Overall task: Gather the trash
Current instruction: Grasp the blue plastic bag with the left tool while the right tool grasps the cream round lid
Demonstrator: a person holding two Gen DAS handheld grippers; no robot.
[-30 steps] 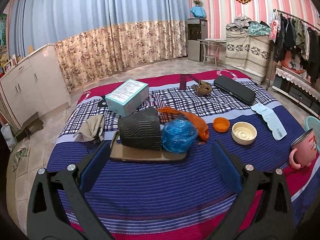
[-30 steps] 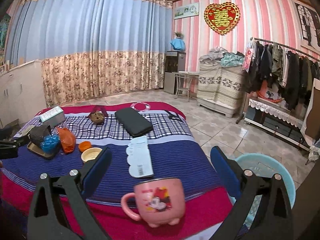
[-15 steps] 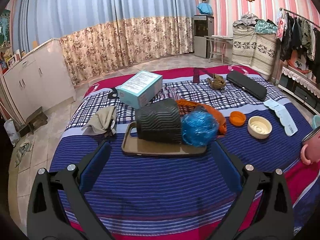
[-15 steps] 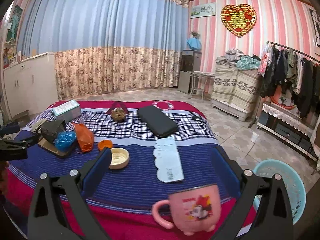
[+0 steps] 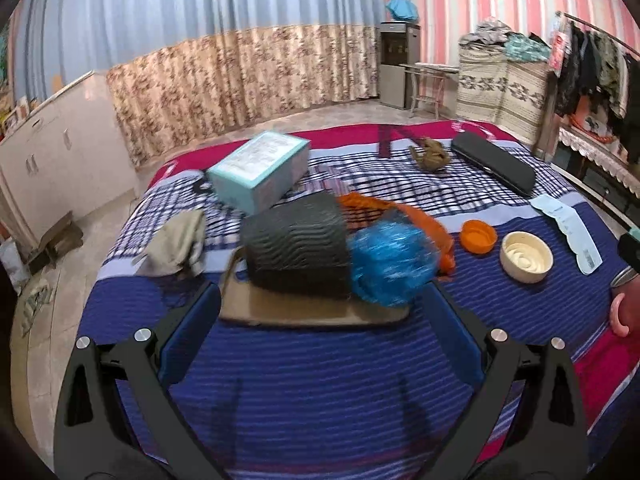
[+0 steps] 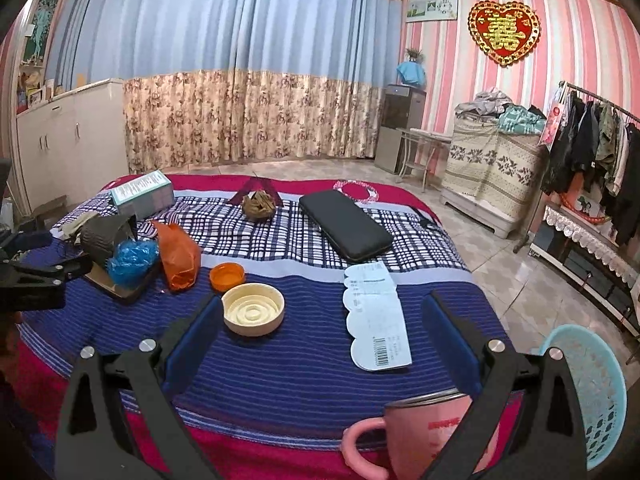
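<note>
Left tongs (image 5: 320, 312): apart, empty, facing the blue wad (image 5: 390, 266).
Right tongs (image 6: 320, 324): apart, empty.
Trash: wad, orange bag (image 6: 178, 256), label sheet (image 6: 376, 316) all on bed (image 5: 320, 380).
Basket (image 6: 592, 392): beside bed; nothing collected yet, apparently.

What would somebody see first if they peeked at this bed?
Probably the crinkly blue bag sitting beside the dark ribbed pouch on a flat brown tray, right ahead of the open left gripper. Nearer the open right gripper stands a pink mug at the bed's edge.
</note>
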